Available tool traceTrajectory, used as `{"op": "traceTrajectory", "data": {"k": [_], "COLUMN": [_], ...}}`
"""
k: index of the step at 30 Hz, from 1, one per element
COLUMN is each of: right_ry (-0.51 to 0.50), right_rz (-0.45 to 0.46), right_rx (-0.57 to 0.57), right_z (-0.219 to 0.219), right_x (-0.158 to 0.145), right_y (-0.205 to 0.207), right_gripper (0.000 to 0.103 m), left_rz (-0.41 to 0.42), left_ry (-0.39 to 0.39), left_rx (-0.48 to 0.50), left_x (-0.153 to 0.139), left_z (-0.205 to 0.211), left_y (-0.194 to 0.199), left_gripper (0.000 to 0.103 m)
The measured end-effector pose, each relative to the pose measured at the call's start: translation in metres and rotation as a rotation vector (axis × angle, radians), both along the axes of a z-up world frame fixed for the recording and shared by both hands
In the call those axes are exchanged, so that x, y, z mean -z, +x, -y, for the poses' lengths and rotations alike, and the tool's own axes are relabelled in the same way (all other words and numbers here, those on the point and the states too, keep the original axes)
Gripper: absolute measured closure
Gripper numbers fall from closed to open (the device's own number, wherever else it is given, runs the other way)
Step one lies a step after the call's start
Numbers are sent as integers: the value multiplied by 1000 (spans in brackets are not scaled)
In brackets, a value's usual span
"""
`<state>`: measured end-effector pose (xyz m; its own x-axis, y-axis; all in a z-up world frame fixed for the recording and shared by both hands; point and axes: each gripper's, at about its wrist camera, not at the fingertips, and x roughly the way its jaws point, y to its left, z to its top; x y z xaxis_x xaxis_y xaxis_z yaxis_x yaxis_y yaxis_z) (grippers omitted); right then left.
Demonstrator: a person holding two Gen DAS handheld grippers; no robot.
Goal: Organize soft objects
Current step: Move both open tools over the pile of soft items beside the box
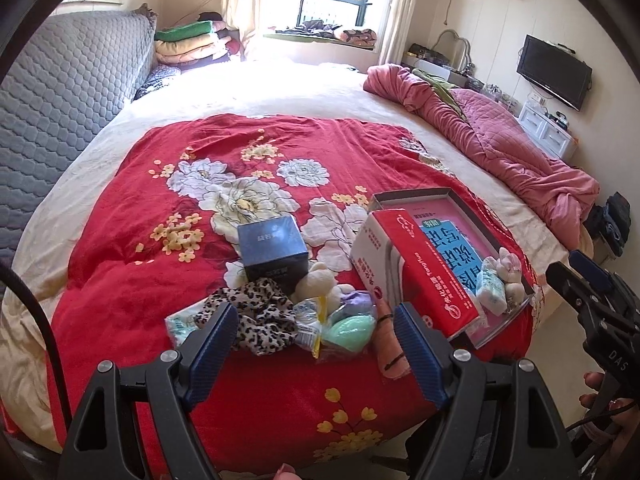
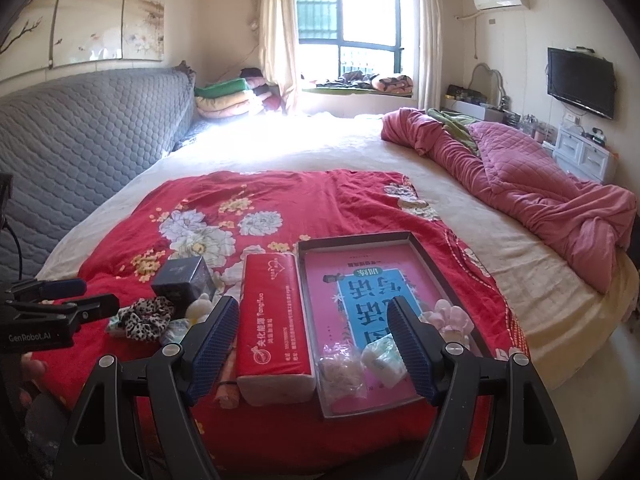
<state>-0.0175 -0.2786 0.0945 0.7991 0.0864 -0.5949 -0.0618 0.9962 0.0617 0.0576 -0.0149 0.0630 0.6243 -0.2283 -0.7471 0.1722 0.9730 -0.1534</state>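
Left gripper (image 1: 316, 344) spread wide, leopard scrunchie (image 1: 256, 312) just beyond its fingers at lower centre, right gripper (image 2: 312, 340) spread, tissue pack (image 2: 274, 328) between its fingers, tray (image 2: 436, 256) at right

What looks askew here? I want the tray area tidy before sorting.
The red tissue pack leans tilted against the tray edge instead of lying flat; beside it, soft items sit in a jumbled heap around the leopard scrunchie.

Leopard scrunchie (image 1: 256, 312), green sponge (image 1: 347, 330) heaped on blanket; plush (image 2: 448, 316) in tray (image 2: 460, 276).
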Motion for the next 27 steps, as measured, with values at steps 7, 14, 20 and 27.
{"op": "traceTrajectory", "data": {"k": [7,14,20,27], "right_ry": [-24,-50,-64,-115], "right_rz": [-5,-10,-25,-60], "right_rx": [-67,-148,-214,-303], "right_z": [-23,-48,-67,-93], "right_x": [3,10,22,49], "right_y": [0,-1,-1,3], "right_gripper": [25,25,25,25], "left_rz": [-3,-27,-53,-95], "left_ry": [-7,-8,-26,-57], "left_rx": [-89,-148,-149,-116], "left_x": [1,13,27,52], "left_z": [-43,-76,-82,-68], "left_y": [-1,-3,-1,5], "left_gripper": [24,24,24,24]}}
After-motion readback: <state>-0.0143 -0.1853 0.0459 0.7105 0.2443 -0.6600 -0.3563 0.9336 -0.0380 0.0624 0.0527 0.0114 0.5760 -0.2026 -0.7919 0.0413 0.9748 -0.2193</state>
